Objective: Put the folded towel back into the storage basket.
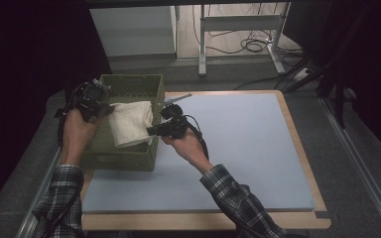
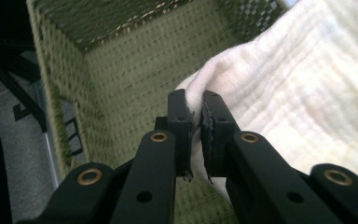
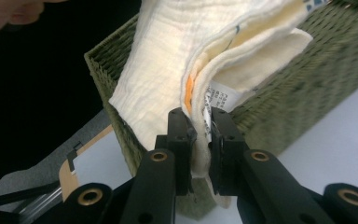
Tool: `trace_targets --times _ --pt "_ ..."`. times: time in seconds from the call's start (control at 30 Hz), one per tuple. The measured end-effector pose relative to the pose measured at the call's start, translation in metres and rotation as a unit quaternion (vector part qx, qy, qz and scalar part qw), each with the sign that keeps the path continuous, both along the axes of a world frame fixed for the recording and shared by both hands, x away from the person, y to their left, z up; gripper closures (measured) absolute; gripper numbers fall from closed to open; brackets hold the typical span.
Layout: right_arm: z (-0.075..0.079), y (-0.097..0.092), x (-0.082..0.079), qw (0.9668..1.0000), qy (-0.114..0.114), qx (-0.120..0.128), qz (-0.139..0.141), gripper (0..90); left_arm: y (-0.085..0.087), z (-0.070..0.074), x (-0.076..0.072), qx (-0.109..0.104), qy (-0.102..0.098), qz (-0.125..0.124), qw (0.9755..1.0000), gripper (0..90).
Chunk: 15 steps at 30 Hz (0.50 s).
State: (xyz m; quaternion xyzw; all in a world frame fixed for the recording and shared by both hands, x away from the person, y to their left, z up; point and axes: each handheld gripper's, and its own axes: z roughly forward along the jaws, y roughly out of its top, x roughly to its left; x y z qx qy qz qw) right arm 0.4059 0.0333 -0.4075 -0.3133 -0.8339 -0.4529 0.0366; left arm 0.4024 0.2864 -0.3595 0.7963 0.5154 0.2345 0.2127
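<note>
A folded cream cloth (image 1: 130, 122) hung stretched between the two grippers, above the green woven basket (image 1: 124, 153) at the left of the blue mat (image 1: 248, 144). The left gripper (image 1: 110, 111) had its jaws clamped on one edge of the cloth, over the basket's open interior. The right gripper (image 1: 151, 131) pinched the opposite edge, where several layers and a small printed label (image 3: 221, 95) met, beside the basket's outer wall. Whether the cloth's lower edge touched the basket rim was hard to tell from above.
</note>
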Motion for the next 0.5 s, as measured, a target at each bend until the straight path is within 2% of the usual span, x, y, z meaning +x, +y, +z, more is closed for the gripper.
trace_targets --times 0.27,0.5 --pt "-0.019 0.041 -0.002 0.9995 0.015 -0.026 -0.011 79.8 0.017 -0.018 -0.002 0.002 0.005 0.011 0.9999 83.2" --pt "-0.031 0.062 -0.002 0.9982 0.029 -0.049 -0.019 79.3 0.024 -0.034 0.001 -0.002 0.005 0.013 0.9999 82.7"
